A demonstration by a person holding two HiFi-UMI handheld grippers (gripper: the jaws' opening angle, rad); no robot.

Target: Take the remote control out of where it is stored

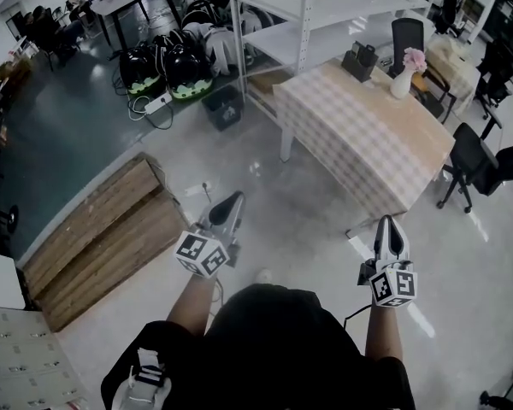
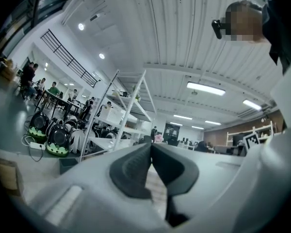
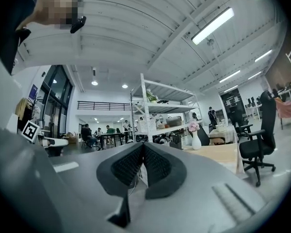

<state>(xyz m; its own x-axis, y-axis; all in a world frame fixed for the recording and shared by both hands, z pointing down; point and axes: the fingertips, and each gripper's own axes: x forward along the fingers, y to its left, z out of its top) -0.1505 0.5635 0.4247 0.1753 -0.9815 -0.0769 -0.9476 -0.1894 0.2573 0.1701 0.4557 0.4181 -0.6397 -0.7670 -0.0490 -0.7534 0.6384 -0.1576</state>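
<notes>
Remote control: can't pick it out from here, folks. No view shows it clearly enough to call.
Likely store: a dark holder (image 1: 359, 61) on the table (image 1: 368, 152), and my read is the remote sits in there. Something dark stands up out of it, too small to name.
Holder's place: right at the table's far edge, near the far corner on the shelving side, with the rack (image 1: 306, 32) just behind it.
Neighbour: a white vase (image 1: 401, 83) with a pink flower stands just beside the holder, along that same far edge.
Long axis: whatever is in the holder looks to stand upright, so I'd expect a lift up and out. The remote's own axis is not readable.
Direction from the jaws: the holder lies ahead of both grippers, across the whole checked tabletop. Neither one is anywhere near it.
Left gripper (image 1: 237, 197): jaws pressed together, nothing between the pads. It's over open floor, well off the table's near corner, and the holder is ahead and off to its right.
Right gripper (image 1: 390, 221): jaws closed on nothing as well. It hangs just off the table's near edge, almost in line with the holder.
Nearer hand: the right, by my judgement, since it faces the table squarely.
What the reach needs: a closer approach to the table's far edge, jaws parted before arrival, and care round that vase.
</notes>
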